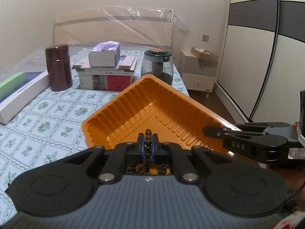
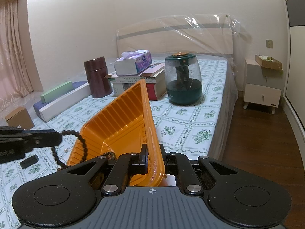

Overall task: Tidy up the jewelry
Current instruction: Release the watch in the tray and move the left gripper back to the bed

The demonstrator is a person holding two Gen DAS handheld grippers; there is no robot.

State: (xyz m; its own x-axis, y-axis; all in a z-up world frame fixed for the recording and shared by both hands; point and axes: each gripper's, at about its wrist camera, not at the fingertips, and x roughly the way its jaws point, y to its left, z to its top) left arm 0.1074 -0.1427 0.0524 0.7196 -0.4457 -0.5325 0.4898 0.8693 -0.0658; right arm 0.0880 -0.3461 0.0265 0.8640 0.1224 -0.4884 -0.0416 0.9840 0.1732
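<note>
An orange ribbed plastic tray [image 1: 144,112] is held tilted above the bed. My right gripper [image 2: 153,154] is shut on the near rim of the orange tray [image 2: 122,122]; it also shows as black fingers [image 1: 219,133] at the tray's right edge. My left gripper [image 1: 148,143] is shut on a string of dark brown wooden beads [image 1: 147,139], with more beads bunched under the jaws. In the right wrist view the left gripper [image 2: 57,138] enters from the left, and the bead string [image 2: 82,143] hangs in a loop over the tray's left rim.
On the floral bedsheet [image 2: 181,126] stand a maroon canister [image 2: 97,77], a tissue box [image 2: 133,62] on stacked books, a green glass jar [image 2: 183,80] and long flat boxes [image 2: 61,99]. A small black object [image 2: 29,161] lies on the sheet. A nightstand [image 2: 263,87] stands right of the bed.
</note>
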